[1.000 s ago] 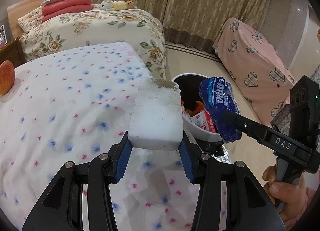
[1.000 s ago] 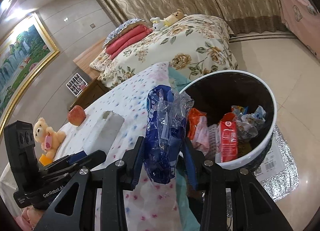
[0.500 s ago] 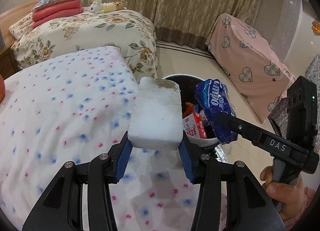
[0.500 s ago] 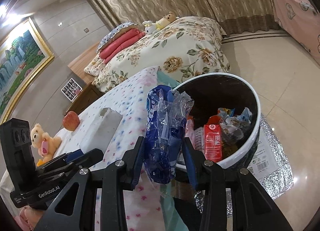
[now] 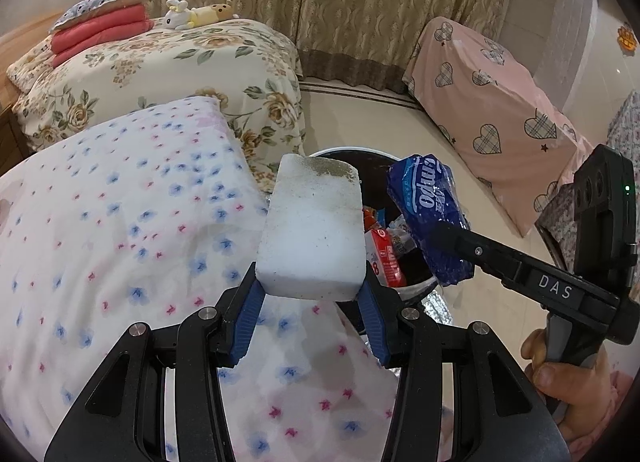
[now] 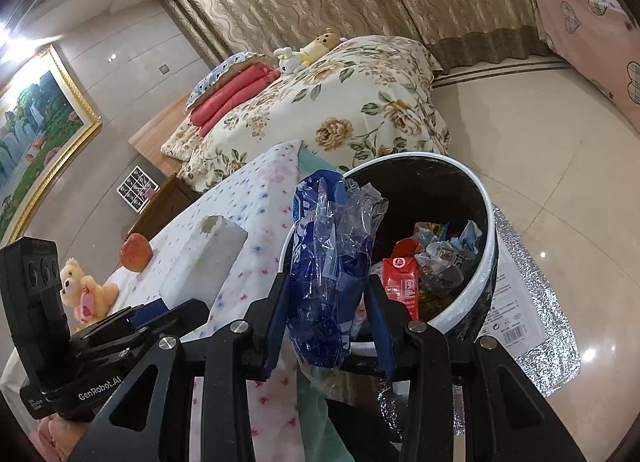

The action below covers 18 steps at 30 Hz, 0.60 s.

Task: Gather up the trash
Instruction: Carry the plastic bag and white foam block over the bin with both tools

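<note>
My left gripper (image 5: 310, 294) is shut on a white foam block (image 5: 314, 229) with a dirty far end, held above the flowered bedcover's edge beside the bin. My right gripper (image 6: 326, 314) is shut on a blue plastic wrapper (image 6: 328, 262), crumpled and partly clear, at the bin's near left rim. The round bin (image 6: 490, 229), white-rimmed and dark inside, stands on the floor with red and silver packets (image 6: 404, 282) in it. In the left wrist view the wrapper (image 5: 430, 217) hangs over the bin (image 5: 416, 286), pinched by the right gripper (image 5: 444, 234). The foam block (image 6: 204, 258) and left gripper (image 6: 156, 310) show at left.
A bed with a white flowered cover (image 5: 100, 221) fills the left. On it lie a red apple (image 6: 136, 252) and a small teddy bear (image 6: 86, 290). A floral bed (image 5: 168, 69) stands behind, pink heart-patterned furniture (image 5: 500, 109) at right. A silver mat (image 6: 536, 326) lies under the bin.
Both grippers have drifted toward the bin with their loads; the bin sits nearer and more central in both views. Neither grip has altered.
</note>
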{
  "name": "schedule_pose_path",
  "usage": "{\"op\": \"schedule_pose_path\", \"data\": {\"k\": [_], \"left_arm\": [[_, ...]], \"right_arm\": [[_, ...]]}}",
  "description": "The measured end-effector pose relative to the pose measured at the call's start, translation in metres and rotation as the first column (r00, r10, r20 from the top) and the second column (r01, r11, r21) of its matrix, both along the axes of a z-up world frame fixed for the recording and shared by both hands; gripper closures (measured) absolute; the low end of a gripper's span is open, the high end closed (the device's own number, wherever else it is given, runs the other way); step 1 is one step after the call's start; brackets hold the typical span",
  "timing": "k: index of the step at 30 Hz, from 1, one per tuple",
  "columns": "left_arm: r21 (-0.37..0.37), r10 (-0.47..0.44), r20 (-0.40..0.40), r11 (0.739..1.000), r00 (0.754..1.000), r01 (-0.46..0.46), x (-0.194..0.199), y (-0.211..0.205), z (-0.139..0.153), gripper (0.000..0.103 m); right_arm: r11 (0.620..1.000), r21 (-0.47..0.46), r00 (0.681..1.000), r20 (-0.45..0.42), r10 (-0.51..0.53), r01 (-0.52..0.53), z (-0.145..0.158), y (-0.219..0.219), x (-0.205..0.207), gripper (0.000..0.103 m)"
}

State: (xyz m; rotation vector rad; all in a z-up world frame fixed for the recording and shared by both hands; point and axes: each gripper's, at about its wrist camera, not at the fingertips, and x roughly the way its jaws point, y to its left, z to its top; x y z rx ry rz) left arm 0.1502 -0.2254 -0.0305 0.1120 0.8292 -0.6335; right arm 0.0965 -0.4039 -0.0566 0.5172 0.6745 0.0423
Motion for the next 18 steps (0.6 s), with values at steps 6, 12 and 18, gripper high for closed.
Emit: {"op": "schedule_pose_path", "data": {"k": [6, 12, 18], "left_arm": [[0.009, -0.007, 0.007, 1.000, 1.000, 0.007, 0.003, -0.009, 0.001, 0.058], [0.016, -0.021, 0.011, 1.000, 1.000, 0.021, 0.006, -0.020, 0.002, 0.058], [0.026, -0.032, 0.016, 0.999, 0.999, 0.031, 0.008, -0.031, 0.003, 0.058]], "right_arm": [[1.000, 0.000, 1.000, -0.002, -0.010, 0.010, 0.000, -0.007, 0.003, 0.064], [1.000, 0.002, 1.000, -0.006, -0.019, 0.019, -0.001, -0.014, 0.006, 0.064], [1.000, -0.004, 1.000, -0.006, -0.022, 0.022, 0.001, -0.021, 0.011, 0.064]]}}
